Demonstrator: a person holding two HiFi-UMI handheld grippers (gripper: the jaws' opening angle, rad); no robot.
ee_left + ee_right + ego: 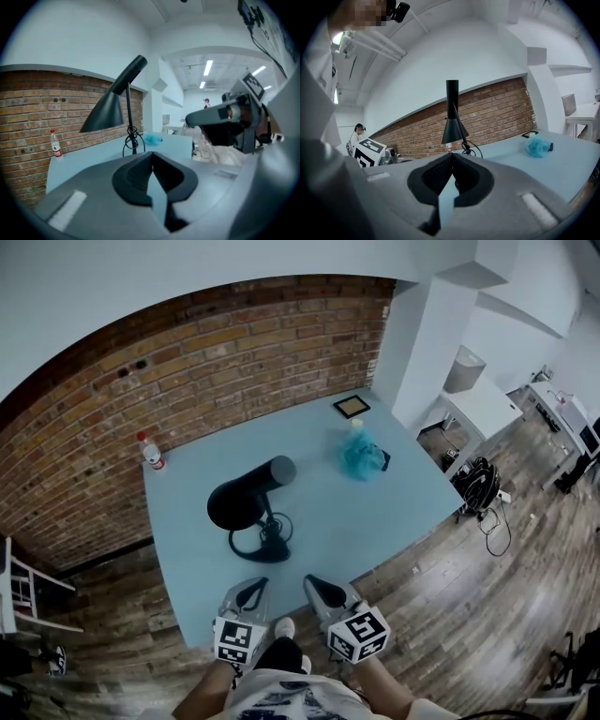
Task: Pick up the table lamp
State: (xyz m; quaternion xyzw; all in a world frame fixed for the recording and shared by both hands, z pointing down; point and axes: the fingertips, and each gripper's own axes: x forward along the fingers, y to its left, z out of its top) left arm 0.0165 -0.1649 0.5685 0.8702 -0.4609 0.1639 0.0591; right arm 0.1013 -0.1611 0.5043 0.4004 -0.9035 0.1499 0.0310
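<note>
A black table lamp (248, 500) with a cone shade stands on the light blue table (394, 512), its cord coiled round the base (272, 545). In the left gripper view the lamp (112, 108) rises ahead over the table; the right gripper view has the lamp (453, 124) straight ahead. My left gripper (247, 592) and right gripper (322, 589) hover at the table's near edge, short of the lamp. Both are shut and hold nothing: the left gripper (152, 165) and the right gripper (452, 166) have their jaws pressed together.
A plastic bottle (151, 453) with a red cap stands at the table's far left corner by the brick wall. A teal crumpled cloth (362, 458) and a small framed picture (352, 407) lie at the far right. A white desk (487, 409) stands beyond.
</note>
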